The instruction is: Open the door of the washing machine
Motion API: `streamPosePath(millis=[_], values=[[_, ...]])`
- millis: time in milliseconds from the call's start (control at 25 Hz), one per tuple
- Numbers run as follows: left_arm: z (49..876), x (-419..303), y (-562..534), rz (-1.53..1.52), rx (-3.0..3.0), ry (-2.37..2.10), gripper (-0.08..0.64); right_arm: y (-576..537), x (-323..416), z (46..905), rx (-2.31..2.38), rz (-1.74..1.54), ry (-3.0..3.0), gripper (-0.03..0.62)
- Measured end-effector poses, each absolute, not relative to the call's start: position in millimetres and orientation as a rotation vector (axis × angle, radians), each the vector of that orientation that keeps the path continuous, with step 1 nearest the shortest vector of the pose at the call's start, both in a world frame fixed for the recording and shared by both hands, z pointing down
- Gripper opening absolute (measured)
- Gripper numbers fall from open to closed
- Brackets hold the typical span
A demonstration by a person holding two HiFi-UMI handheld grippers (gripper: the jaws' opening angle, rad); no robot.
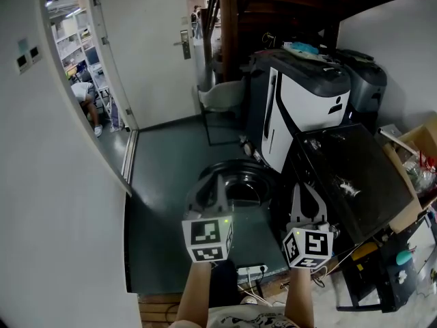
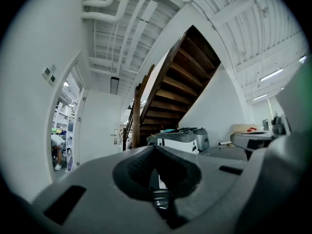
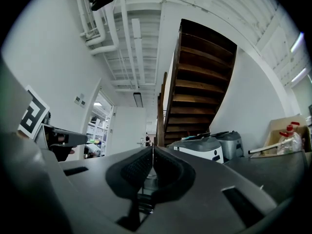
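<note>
The washing machine (image 1: 345,176) is a dark box at the right of the head view. Its round black door (image 1: 235,183) stands swung out to the left of its front, over the grey floor. My left gripper (image 1: 207,188) hovers over the door's left rim, jaws shut and empty. My right gripper (image 1: 304,191) is level with the machine's front left corner, jaws together with nothing between them. In the left gripper view the left gripper (image 2: 155,148) points level across the room; the right gripper (image 3: 152,148) points slightly upward at the stairs.
A white-and-black appliance (image 1: 307,101) stands behind the washing machine, below a wooden staircase (image 1: 232,19). A chair (image 1: 222,101) sits by it. A doorway at the left shows a crouching person (image 1: 85,96). A power strip (image 1: 252,270) lies near my feet; a cardboard box (image 1: 418,157) is at the right.
</note>
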State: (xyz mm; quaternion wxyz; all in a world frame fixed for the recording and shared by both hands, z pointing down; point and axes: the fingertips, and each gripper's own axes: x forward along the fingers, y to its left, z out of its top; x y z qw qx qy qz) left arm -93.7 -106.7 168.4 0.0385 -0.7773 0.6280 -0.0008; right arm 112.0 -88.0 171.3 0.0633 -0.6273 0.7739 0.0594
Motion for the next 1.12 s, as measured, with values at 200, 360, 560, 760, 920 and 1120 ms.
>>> streamPosePath(millis=[200, 360, 560, 760, 920, 1120], values=[[169.2, -96.5, -104.0, -0.009, -2.386, 1.932, 0.003, -86.2, 111.6, 170.0, -1.896, 0.176, 2.337, 0.018], [170.9, -97.1, -103.3, -0.013, -2.384, 1.932, 0.003, -85.6, 111.6, 170.5, -1.899, 0.18, 2.341, 0.018], [172.5, -97.1, -105.0, -0.026, -2.378, 1.935, 0.002, -87.4, 112.5, 171.5, -1.903, 0.183, 2.348, 0.018], [170.4, -95.8, -104.7, -0.03, -2.374, 1.932, 0.003, -88.4, 112.8, 171.4, -1.908, 0.18, 2.348, 0.018], [169.4, -93.4, -104.9, -0.031, -2.372, 1.926, 0.003, -88.7, 114.5, 171.6, -1.909, 0.181, 2.349, 0.018], [171.2, -90.5, -104.5, -0.042, -2.37, 1.923, 0.003, -88.8, 118.3, 174.0, -1.915, 0.176, 2.347, 0.018]])
